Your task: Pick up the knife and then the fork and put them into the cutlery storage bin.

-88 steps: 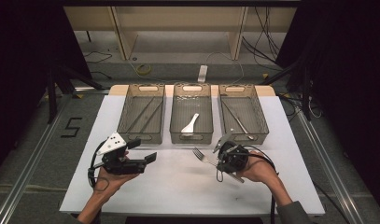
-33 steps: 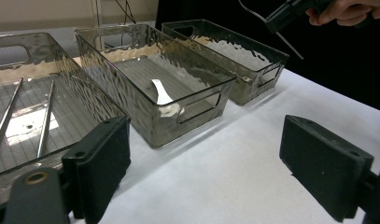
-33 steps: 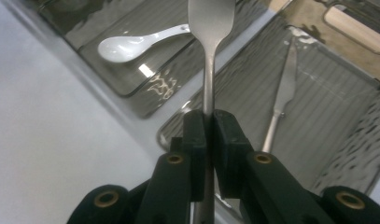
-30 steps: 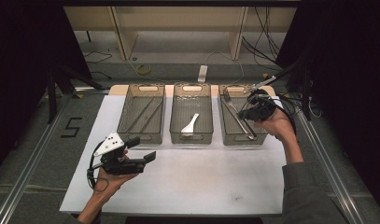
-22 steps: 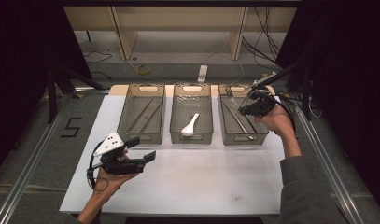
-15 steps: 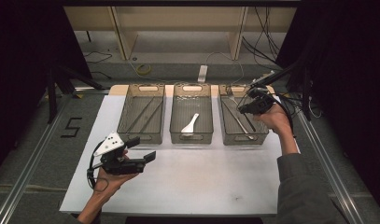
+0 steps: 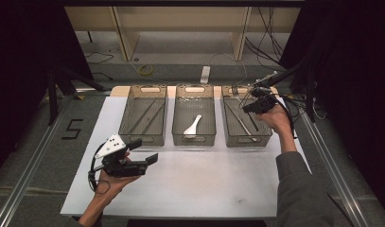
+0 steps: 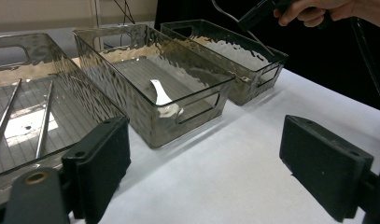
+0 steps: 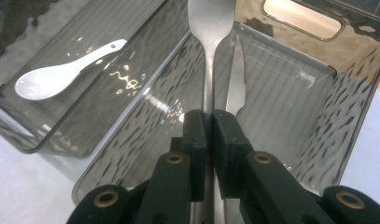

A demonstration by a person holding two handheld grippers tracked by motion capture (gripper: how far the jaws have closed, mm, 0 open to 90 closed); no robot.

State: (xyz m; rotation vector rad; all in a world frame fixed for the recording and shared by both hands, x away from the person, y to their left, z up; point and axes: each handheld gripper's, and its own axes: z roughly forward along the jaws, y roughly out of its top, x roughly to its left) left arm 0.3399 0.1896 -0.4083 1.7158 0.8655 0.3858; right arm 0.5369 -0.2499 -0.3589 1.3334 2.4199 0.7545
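Work in hand: we are sorting cutlery into three smoked bins; the right gripper [image 9: 207,122] holds a fork [image 9: 210,28] over the right bin [image 7: 262,140].
Right fingers: clenched on the fork's handle, its head sticking out beyond the fingertips above the bin's near wall.
Left fingers: released, with nothing between the pads [image 8: 102,161]; the left gripper [image 7: 142,151] idles over the white table [image 7: 204,189], the middle bin [image 8: 187,100] just ahead of its tips.
Done so far: a white spoon [image 7: 193,126] lies in the middle bin, two thin rods [image 7: 147,115] in the left bin [image 7: 133,139], and a knife [image 9: 235,79] on the right bin's floor, under and just right of the fingertips.
Left to do: we judge the fork must still be lowered and let go.
Hard to tell: the fork's tines are cut off at the frame's top; in the high view the hand hides where the fork hangs.
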